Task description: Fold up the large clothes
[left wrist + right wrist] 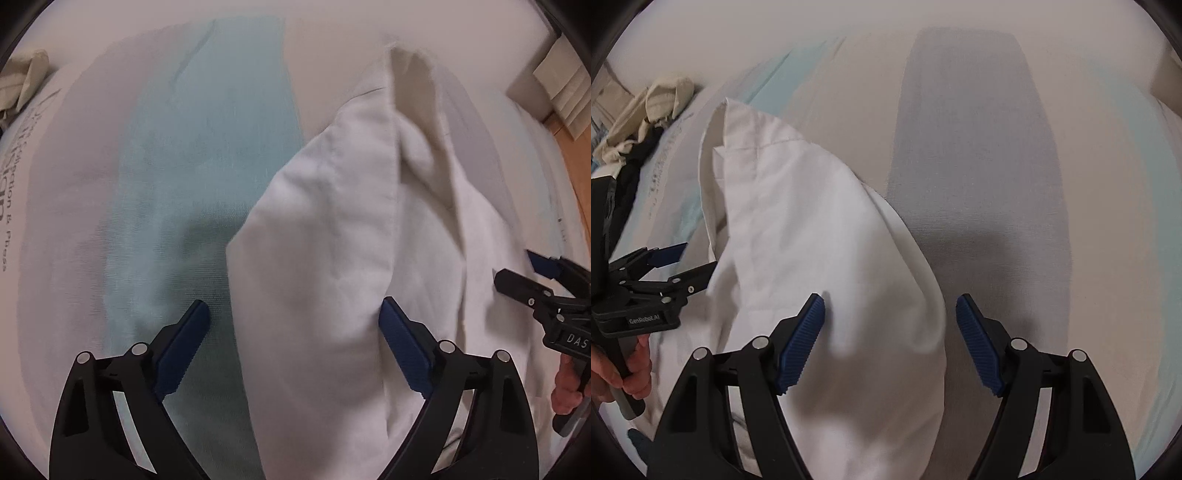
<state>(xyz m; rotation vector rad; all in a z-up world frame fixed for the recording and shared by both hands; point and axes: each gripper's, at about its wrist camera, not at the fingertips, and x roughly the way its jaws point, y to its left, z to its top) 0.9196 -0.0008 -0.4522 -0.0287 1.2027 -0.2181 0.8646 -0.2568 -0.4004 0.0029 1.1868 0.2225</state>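
Hovering wide open and empty, the left gripper (pixel 295 347) and right gripper (pixel 890 341) are straddling the soft, floppy white garment (pixel 332 229), likeliest gripped at its 2 hemmed edges.

Plenty of open bed (pixel 92 184) on the teal stripe (pixel 207 147) side, nothing sitting there. The white garment (pixel 332 240) bunches up in a tall ridge between both sets of spread fingers, so that's the main thing in the way. A crumpled beige cloth (pixel 661 99) is piled at the far edge, well apart.
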